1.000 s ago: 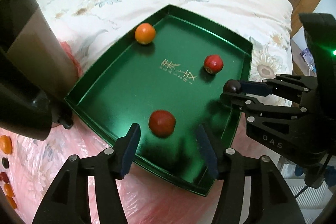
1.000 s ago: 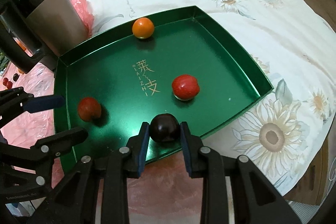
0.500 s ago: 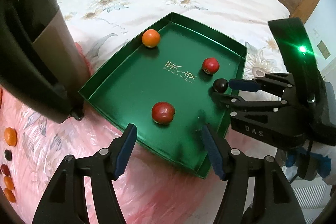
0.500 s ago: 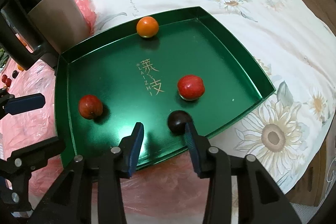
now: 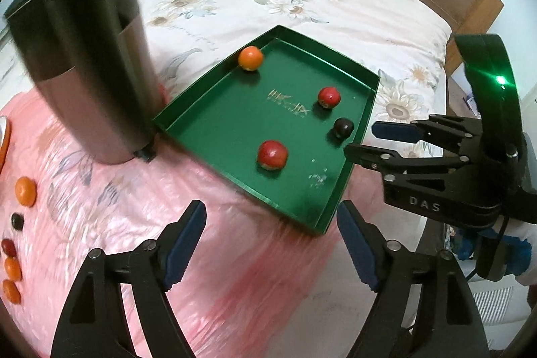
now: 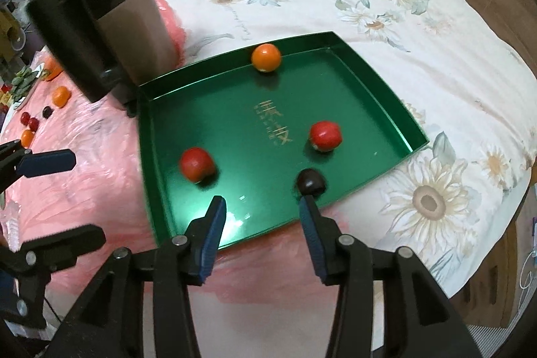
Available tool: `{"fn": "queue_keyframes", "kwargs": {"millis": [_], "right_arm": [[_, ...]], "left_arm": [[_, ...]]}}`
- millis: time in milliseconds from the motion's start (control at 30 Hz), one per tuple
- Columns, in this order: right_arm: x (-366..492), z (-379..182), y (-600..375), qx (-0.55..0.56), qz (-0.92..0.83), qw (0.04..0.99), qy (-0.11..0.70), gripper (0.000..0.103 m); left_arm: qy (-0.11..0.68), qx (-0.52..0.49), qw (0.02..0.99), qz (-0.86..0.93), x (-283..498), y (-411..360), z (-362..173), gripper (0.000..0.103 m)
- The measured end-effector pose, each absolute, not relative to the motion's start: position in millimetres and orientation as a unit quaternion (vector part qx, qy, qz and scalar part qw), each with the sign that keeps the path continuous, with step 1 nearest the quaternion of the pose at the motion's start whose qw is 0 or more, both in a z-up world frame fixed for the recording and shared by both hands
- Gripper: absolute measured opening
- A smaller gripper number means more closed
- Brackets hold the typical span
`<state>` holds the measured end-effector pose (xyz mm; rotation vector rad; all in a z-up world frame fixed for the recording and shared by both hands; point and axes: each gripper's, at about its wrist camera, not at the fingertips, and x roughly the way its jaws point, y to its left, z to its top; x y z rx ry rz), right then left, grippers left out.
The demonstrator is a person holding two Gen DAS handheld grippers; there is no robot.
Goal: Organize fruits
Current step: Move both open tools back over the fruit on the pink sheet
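A green tray lies on the bed and holds an orange fruit, two red fruits and a dark fruit. My left gripper is open and empty, over the pink sheet in front of the tray. My right gripper is open and empty at the tray's near edge, just behind the dark fruit; it also shows in the left wrist view.
A tall dark canister stands left of the tray. Several small orange, red and dark fruits lie on the pink plastic sheet at the far left. The floral bedspread lies beyond the tray.
My right gripper opened and let the dark fruit go into the tray, then drew back. My left gripper pulled back off the tray and stayed open.
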<state>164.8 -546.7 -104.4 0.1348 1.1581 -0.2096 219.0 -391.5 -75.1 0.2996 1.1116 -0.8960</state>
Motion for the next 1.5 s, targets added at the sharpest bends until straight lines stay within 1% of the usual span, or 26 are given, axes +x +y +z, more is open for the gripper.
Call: {"fn": "queue_keyframes", "kwargs": {"millis": [433,900,1500], "right_arm": [[157,-95,-482,0.054,-0.052,0.825,0.560,0.058],[183,-90,-396,0.025,0.024,0.827,0.561,0.058],[223,-98,-296,-0.001,0.108,0.821,0.561,0.058]], "left_arm": [[0.511,0.131,0.765,-0.369,220,-324,-62,0.075],[0.521,0.112,0.792,-0.297,230,-238,-56,0.075],[0.544,0.058,0.814,-0.195,247,-120,-75,0.075]]}}
